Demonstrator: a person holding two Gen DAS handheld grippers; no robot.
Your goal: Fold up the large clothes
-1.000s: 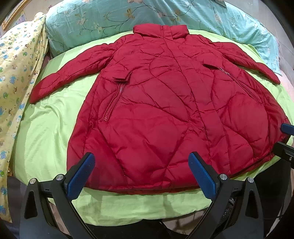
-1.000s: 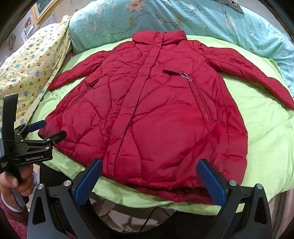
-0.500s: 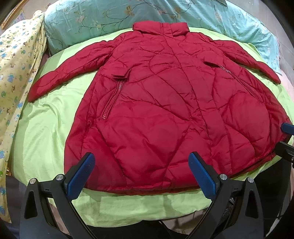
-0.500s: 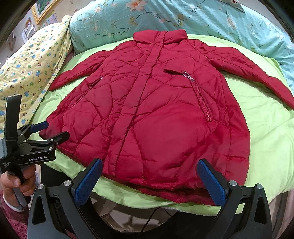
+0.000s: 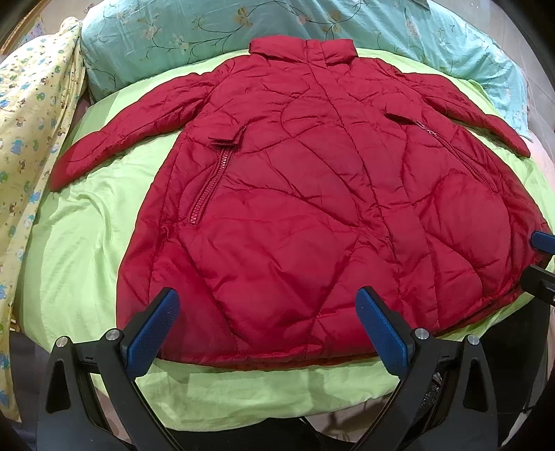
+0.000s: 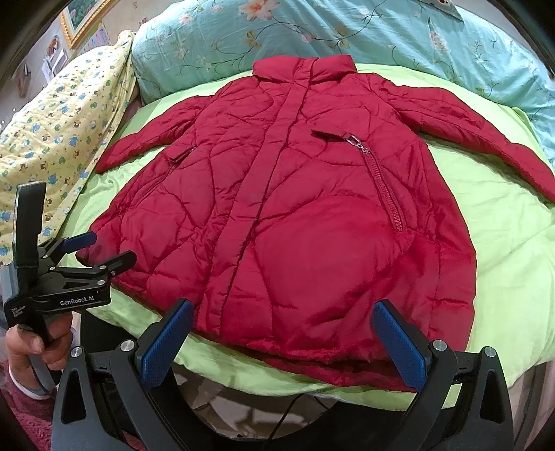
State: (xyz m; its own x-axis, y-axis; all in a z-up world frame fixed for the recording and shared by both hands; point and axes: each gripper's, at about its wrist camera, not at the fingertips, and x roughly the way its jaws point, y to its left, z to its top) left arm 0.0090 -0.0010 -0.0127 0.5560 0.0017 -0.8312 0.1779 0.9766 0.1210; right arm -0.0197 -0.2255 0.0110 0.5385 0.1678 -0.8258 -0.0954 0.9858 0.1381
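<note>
Left wrist view: the left hand-held gripper (image 5: 265, 334), jaws wide and empty, is edging closer to the hem of the red coat (image 5: 312, 194) lying flat on the bed (image 5: 86, 243).

Right wrist view: the right hand-held gripper (image 6: 282, 345), equally spread and empty, is nearing the hem at 6 o'clock; folding is not yet begun.

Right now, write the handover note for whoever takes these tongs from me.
Left tongs: open, empty, hovering at the hem of the red padded coat.
Right tongs: open, empty, at the hem too.
Coat: spread flat, front up, on the green sheet; collar towards the teal pillow, both sleeves spread out sideways.
Done: coat laid out.
Left: every fold; probably sleeves in first, then hem up towards the collar.
</note>
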